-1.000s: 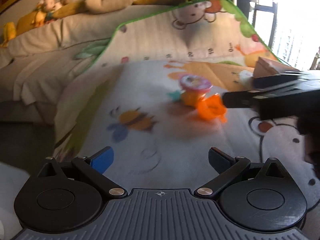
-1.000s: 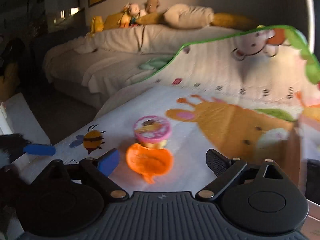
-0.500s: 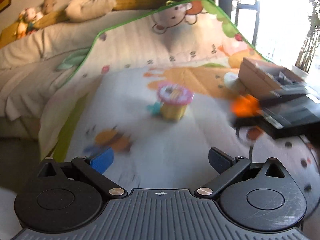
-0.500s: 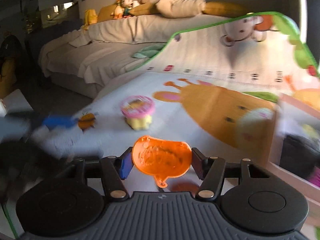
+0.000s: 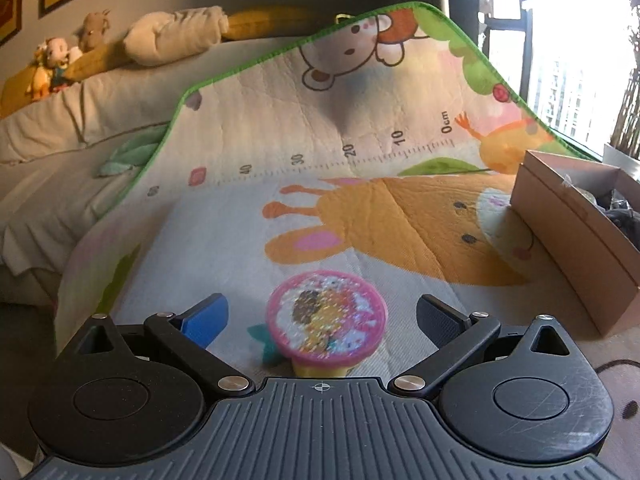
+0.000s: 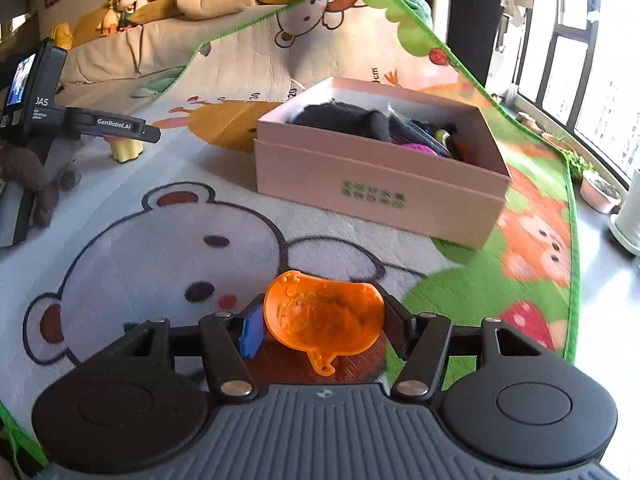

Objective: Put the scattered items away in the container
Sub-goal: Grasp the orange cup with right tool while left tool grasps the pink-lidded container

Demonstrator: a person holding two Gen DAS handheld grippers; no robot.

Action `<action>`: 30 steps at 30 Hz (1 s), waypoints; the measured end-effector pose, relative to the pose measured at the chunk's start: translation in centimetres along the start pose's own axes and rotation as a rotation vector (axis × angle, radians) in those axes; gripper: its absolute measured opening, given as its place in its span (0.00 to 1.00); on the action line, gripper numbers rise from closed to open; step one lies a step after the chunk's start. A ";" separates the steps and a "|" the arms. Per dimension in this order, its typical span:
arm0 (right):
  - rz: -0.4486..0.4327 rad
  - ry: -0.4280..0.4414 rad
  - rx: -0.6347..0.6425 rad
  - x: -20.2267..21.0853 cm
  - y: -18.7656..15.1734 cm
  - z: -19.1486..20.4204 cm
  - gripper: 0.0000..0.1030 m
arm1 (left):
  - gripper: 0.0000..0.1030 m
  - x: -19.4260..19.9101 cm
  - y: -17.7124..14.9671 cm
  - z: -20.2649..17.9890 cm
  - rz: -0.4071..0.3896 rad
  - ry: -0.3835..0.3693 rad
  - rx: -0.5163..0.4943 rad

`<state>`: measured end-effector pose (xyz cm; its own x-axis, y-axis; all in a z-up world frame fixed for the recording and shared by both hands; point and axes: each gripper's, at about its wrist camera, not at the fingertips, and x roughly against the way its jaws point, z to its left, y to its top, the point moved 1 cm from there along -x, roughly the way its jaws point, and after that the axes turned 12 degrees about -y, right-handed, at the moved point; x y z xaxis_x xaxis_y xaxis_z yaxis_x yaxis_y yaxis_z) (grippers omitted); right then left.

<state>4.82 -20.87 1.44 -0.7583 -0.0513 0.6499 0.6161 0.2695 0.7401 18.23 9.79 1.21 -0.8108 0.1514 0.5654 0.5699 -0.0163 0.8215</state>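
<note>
Ahead, the right hand-held gripper point(image 6: 323, 326) clamps an orange mould point(image 6: 322, 320); left hand-held gripper point(image 5: 322, 314), wide but closing, straddles a pink-lidded cup point(image 5: 326, 318).

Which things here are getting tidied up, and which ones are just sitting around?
Part of the tidying:
- orange toy, gripped in the right tongs
- pink-lidded cup, sitting between the closing left tongs, not yet touched
- pink box, already holding a few things

Just lying about:
- play mat
- stuffed animals and pillow on the sofa
- plant pot by the window
</note>
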 end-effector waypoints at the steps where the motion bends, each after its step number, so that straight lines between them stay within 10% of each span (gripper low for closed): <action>1: -0.004 0.001 0.003 0.2 -0.2 -0.1 0.58 | 0.86 -0.1 0.0 -0.1 -0.004 0.004 -0.006; 3: -0.017 0.002 0.013 0.4 -0.4 -0.3 0.58 | 0.66 -0.2 0.0 -0.3 -0.001 0.005 -0.014; 7: -0.036 0.010 0.022 0.6 -0.8 -0.3 0.58 | 0.59 0.3 -0.1 -0.7 -0.015 0.004 -0.023; 13: -0.050 0.006 0.033 0.6 -1.1 -0.2 0.58 | 0.59 2.4 -0.6 -3.3 -0.003 -0.089 -0.048; 23: -0.054 0.001 0.035 0.8 -1.7 -0.4 0.58 | 0.59 7.9 -4.3 -12.4 0.082 -0.452 -0.170; 30: -0.073 -0.015 0.055 1.0 -1.7 -0.2 0.58 | 0.60 8.0 -6.1 -13.9 0.127 -0.485 -0.168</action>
<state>3.08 -21.57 0.83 -0.8041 -0.0587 0.5916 0.5467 0.3179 0.7746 6.39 -2.65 1.70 -0.5594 0.5771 0.5950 0.5981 -0.2160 0.7718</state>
